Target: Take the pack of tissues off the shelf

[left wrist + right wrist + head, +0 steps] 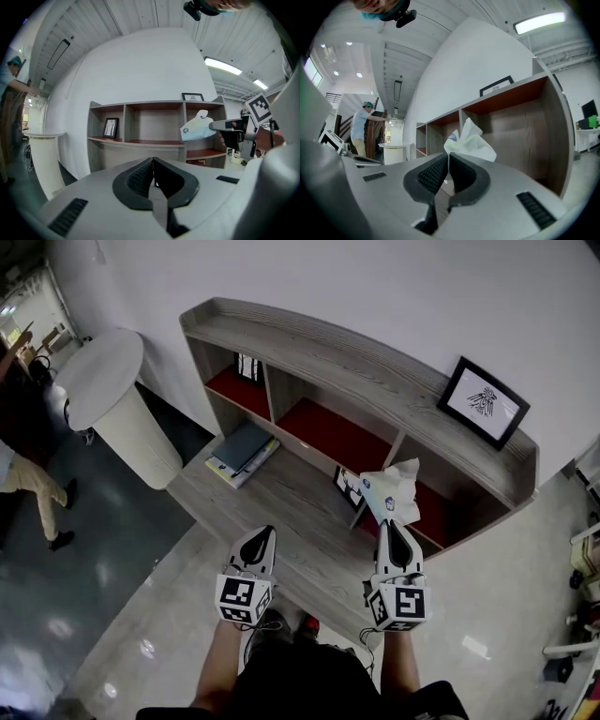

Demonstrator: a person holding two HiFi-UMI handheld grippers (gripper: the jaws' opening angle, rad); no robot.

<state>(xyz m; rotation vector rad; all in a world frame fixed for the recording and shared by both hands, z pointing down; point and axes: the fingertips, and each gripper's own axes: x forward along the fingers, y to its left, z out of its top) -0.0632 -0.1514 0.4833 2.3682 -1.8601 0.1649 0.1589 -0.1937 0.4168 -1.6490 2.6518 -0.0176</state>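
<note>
Tissue pack [392, 491] — just one, apparently — clamped in right gripper [392, 525]; left gripper [268, 532] closed, empty.

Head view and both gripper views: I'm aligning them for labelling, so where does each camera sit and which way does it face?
Head view: on the person's head, looking steeply down at the shelf; shows both forearms, left gripper, right gripper.
Left gripper view: rides the left gripper, faces the shelf front; own jaws shut, empty.
Right gripper view: rides the right gripper, faces the shelf's end compartment; own jaws shut on the pack of tissues.
Shared: all three show shelf and pack.
</note>
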